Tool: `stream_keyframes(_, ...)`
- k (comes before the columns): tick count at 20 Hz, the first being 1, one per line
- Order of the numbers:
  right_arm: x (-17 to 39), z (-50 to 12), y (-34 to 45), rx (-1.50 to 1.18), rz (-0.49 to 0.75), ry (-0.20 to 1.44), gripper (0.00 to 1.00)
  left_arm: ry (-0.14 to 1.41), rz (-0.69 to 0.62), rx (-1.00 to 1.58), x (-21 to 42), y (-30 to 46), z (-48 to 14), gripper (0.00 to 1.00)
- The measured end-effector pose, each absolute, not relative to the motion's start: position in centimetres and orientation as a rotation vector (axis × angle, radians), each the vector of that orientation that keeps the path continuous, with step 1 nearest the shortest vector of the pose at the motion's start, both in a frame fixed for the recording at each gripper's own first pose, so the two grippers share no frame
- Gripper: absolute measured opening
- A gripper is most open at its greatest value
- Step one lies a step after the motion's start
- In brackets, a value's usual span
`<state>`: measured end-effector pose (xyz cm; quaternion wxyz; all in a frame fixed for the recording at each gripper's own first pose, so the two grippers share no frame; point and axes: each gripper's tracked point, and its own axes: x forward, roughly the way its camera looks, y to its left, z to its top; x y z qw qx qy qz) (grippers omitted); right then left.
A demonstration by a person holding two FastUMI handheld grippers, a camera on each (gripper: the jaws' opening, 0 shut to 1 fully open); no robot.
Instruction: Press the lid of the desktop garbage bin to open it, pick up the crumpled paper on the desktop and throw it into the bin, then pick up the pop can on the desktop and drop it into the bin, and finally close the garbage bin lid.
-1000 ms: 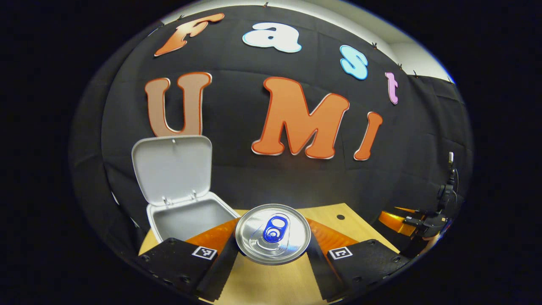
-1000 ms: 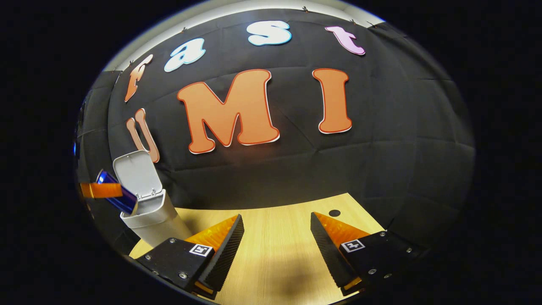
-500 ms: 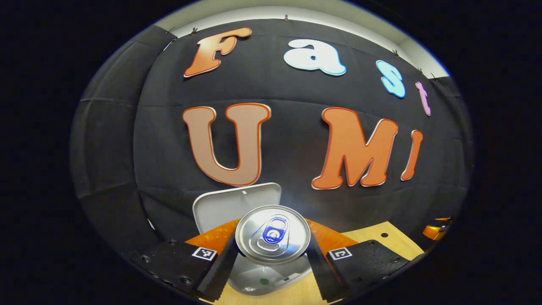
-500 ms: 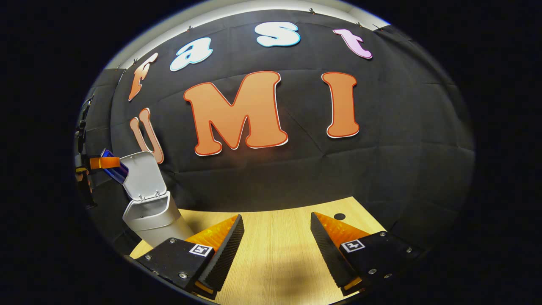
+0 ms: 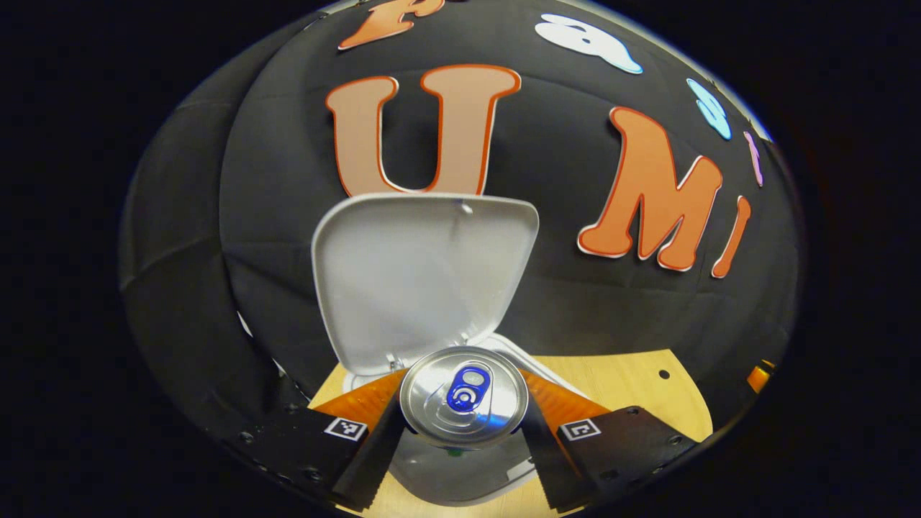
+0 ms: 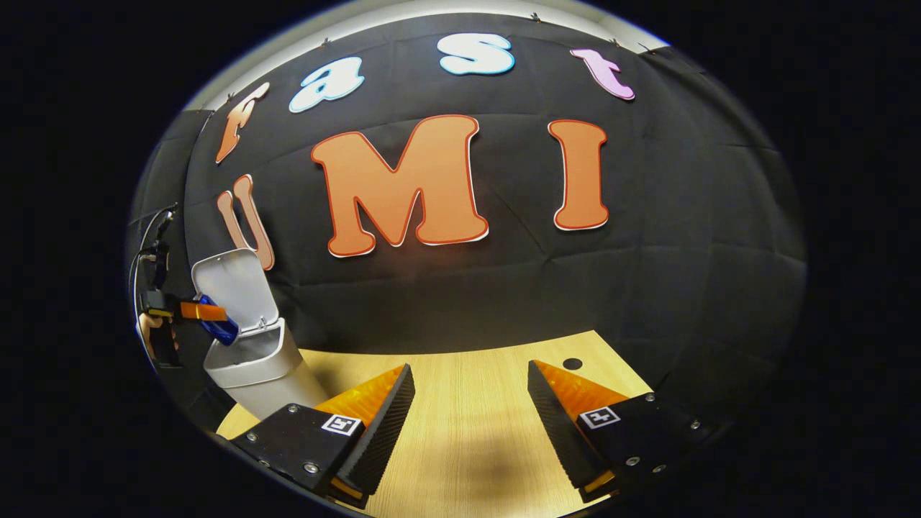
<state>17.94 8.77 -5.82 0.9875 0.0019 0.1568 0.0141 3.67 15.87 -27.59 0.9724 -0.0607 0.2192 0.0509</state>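
Looking along the left gripper [image 5: 460,439], both fingers clamp the pop can [image 5: 463,397] by its sides, the bin [image 5: 496,482] mouth just beneath and the lid [image 5: 424,277] raised beyond. The can is probably light, thin-walled and slick, so a moderate mid-body squeeze suits. The right gripper view adds the side-on picture: the can tilted over the bin's opening, while the right gripper [image 6: 471,424] gapes wide, holding nothing above the table [image 6: 468,403].
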Motion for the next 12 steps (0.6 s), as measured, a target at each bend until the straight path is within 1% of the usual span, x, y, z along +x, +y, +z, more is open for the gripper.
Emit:
stream_keyframes(2,17.9,-6.1,8.8,0.004,0.023,0.323,0.94,0.428,0.103,-0.120,4.0,16.3,-27.7,0.86)
stream_keyframes(3,17.9,-6.2,8.9,0.006,0.022,0.326,0.94,0.420,0.092,-0.126,3.9,16.1,-27.6,0.90)
stream_keyframes(4,17.9,-6.3,8.9,0.006,0.021,0.329,0.94,0.414,0.082,-0.129,4.1,15.8,-27.5,0.97)
stream_keyframes(6,17.9,-6.4,8.9,0.005,0.019,0.330,0.94,0.413,0.077,-0.117,4.1,15.8,-27.4,0.94)
stream_keyframes(12,18.1,-6.4,9.2,0.011,0.025,0.329,0.94,0.368,0.062,-0.121,4.4,15.3,-26.0,0.94)
